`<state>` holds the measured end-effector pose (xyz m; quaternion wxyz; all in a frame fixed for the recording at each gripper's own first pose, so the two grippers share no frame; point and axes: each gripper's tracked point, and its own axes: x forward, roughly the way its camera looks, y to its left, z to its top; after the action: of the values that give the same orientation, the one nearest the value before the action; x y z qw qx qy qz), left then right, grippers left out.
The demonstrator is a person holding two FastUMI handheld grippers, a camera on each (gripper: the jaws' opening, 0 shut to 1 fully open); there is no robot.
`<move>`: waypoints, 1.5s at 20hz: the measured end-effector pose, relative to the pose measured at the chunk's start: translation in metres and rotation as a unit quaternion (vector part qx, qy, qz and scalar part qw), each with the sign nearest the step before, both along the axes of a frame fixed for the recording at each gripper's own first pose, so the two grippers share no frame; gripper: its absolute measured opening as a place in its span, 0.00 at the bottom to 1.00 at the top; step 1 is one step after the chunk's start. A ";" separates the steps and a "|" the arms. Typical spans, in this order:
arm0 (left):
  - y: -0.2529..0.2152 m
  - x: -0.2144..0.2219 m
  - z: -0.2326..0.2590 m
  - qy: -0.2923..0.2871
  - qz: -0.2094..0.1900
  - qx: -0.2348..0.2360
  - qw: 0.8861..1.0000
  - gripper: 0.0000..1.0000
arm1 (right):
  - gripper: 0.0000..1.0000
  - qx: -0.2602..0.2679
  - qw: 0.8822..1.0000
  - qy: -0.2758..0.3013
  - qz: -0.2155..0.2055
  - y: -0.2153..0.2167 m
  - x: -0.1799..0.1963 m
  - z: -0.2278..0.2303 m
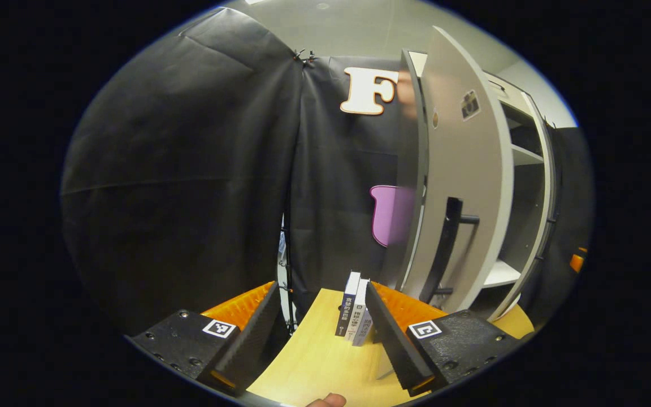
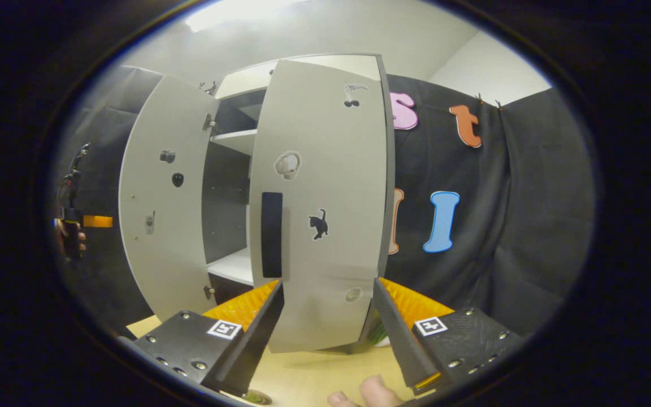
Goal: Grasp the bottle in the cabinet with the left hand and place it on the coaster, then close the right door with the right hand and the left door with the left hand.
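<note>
left tool (image 1: 321,333): fingers spread apart, nothing between them, held above the wooden bench (image 1: 325,362). a small row of upright books (image 1: 355,314) stands on the bench just beyond the right finger, near the bench's far edge. the left door (image 1: 461,186) of the cabinet (image 1: 520,169) stands ajar to the right, its free edge turned toward the tool, its dark bar handle (image 1: 444,249) on the outer face; open space lies between tool and door. white shelves (image 1: 500,274) show in the gap behind it.

right tool (image 2: 328,328): fingers spread apart, empty, facing the outer face of the right door (image 2: 325,198), which stands partly open with its dark handle (image 2: 271,234) near its left edge. the door's lower edge lies between the fingertips; contact cannot be told. the left door (image 2: 161,192) swings wide beyond it. the other tool (image 2: 71,226) and hand sit far left. bottle and coaster cannot be made out with certainty.
</note>
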<state>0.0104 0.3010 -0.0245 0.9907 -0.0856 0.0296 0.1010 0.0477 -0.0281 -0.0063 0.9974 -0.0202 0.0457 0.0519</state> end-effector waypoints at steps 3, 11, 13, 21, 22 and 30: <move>0.000 0.016 0.006 0.006 -0.013 0.010 1.000 0.91 | 0.95 0.019 1.000 -0.003 0.002 -0.001 -0.013 0.008; -0.051 0.038 0.031 -0.016 -0.081 0.047 0.995 0.94 | 0.96 0.024 0.999 0.021 -0.015 -0.031 -0.045 0.012; -0.052 0.036 0.039 -0.025 -0.071 0.074 0.994 0.91 | 0.96 0.014 1.000 0.017 -0.015 -0.035 -0.054 0.015; -0.070 0.034 0.034 -0.013 -0.073 0.036 0.997 0.88 | 0.96 0.042 0.999 0.007 0.000 -0.027 -0.055 0.029; -0.071 0.033 0.037 -0.017 -0.066 0.048 0.996 0.92 | 0.96 0.044 0.999 0.004 -0.004 -0.032 -0.052 0.033; -0.127 0.036 0.040 -0.023 -0.121 0.046 0.991 0.88 | 0.96 0.040 0.999 -0.008 -0.007 -0.035 -0.043 0.035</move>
<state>0.0460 0.1742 0.0151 0.9990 -0.0382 0.0120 -0.0202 0.0047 -0.0626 0.0288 0.9981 0.0196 0.0356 0.0465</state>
